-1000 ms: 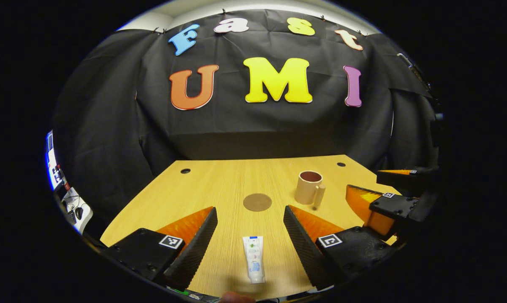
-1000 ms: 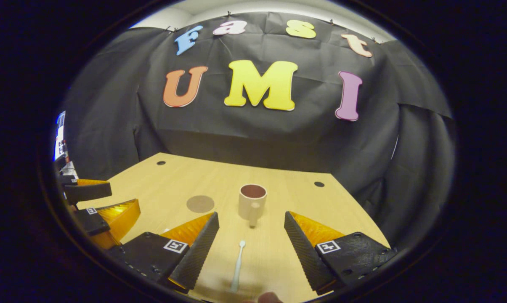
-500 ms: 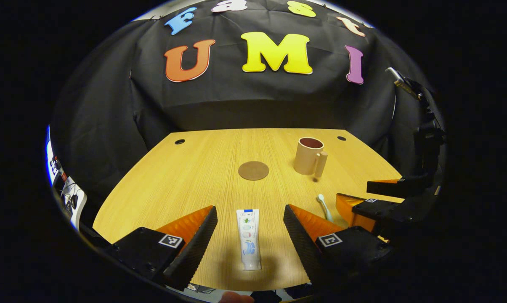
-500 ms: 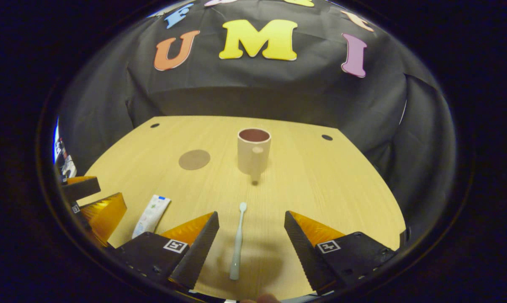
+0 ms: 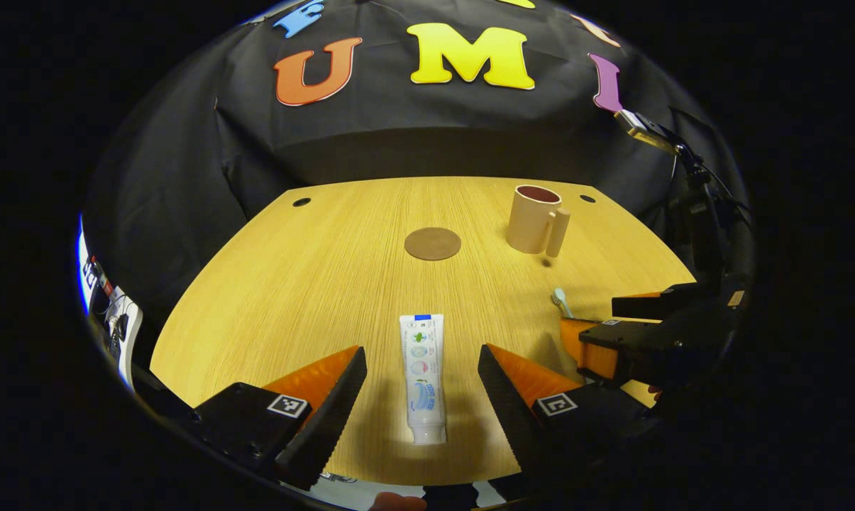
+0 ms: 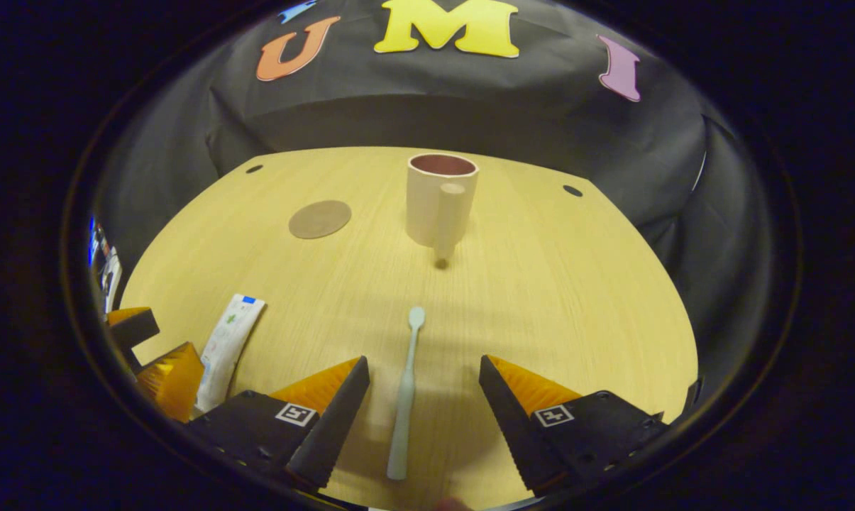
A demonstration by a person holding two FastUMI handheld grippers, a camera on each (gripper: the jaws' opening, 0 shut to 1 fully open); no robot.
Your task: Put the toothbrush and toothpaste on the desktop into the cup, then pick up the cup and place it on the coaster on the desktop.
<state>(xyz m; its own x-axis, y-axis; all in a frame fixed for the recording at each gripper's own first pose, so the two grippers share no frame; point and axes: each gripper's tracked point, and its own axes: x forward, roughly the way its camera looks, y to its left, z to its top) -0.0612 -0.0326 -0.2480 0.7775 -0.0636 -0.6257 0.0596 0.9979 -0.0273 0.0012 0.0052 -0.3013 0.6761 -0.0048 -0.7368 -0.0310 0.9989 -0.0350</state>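
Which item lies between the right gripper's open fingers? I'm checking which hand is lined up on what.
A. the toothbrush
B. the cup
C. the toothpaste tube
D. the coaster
A: in the right gripper view the toothbrush lies flat on the desktop between the open fingers of the right gripper, head toward the cup, untouched.

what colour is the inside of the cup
Dark reddish-brown inside, while the outside of the cup is pale beige; the right gripper view shows it best.
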